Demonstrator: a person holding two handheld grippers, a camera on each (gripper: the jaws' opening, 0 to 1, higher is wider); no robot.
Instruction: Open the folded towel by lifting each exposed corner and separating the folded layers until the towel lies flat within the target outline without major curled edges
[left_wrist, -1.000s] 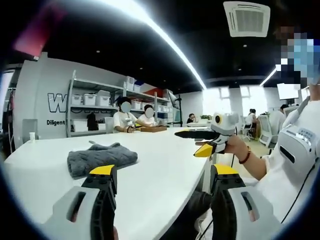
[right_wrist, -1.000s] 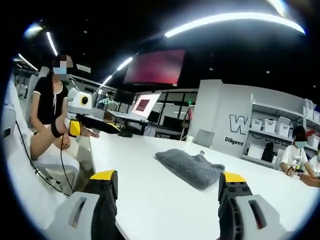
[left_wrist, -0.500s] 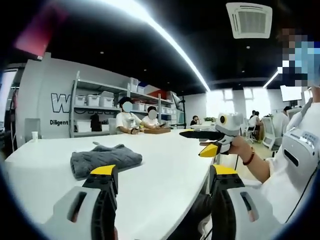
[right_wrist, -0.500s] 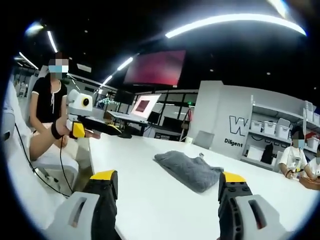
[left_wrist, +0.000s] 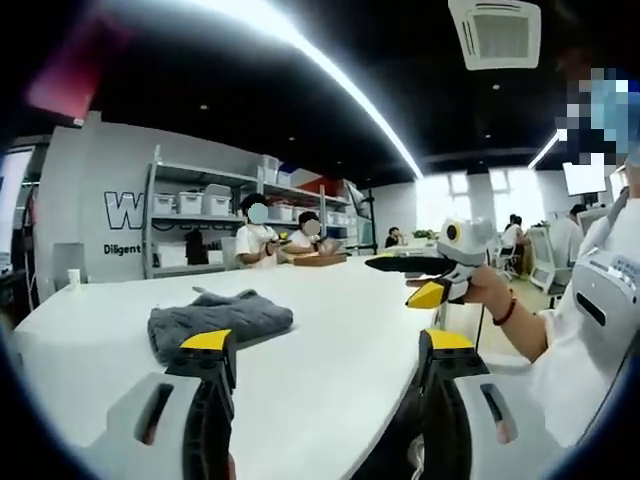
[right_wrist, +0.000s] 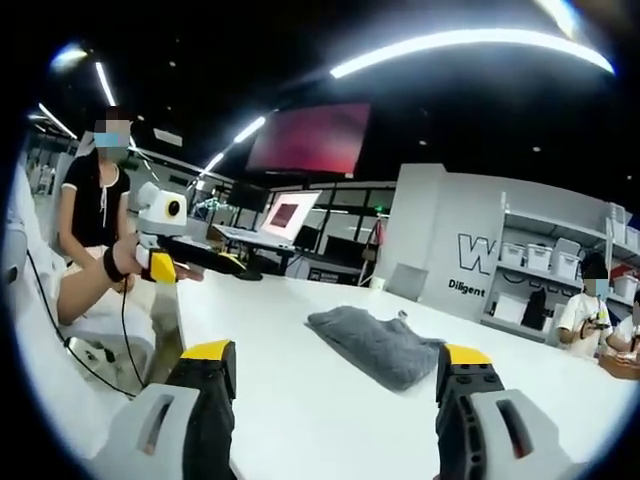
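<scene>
The left claw (left_wrist: 325, 350) stands wide open, its two yellow-tipped jaws well apart with nothing between them, held above the near part of the white worktop (left_wrist: 340, 320). Just beyond its left jaw in the left gripper view lies the grey towel (left_wrist: 218, 321), folded into a thick, rumpled bundle that rests flat on the worktop. Its long axis runs across this view, roughly side to side, with a small raised fold at the far edge. To the right, past the worktop's curved edge, the right claw (left_wrist: 400, 266) shows side-on in the person's hand (left_wrist: 487, 292), its dark jaws pointing left over the worktop and apart from the towel.

The right claw (right_wrist: 338, 358) is likewise spread wide and holds nothing. In the right gripper view the towel (right_wrist: 375, 341) lies ahead between the jaws, near the middle of the worktop (right_wrist: 300, 400), its long axis slanting from upper left to lower right. At left the left claw (right_wrist: 215, 256) reaches over the worktop's edge, well apart from the towel.

Behind stand shelves (left_wrist: 190, 225) with white bins, and seated people (left_wrist: 258, 240) at the far end.
</scene>
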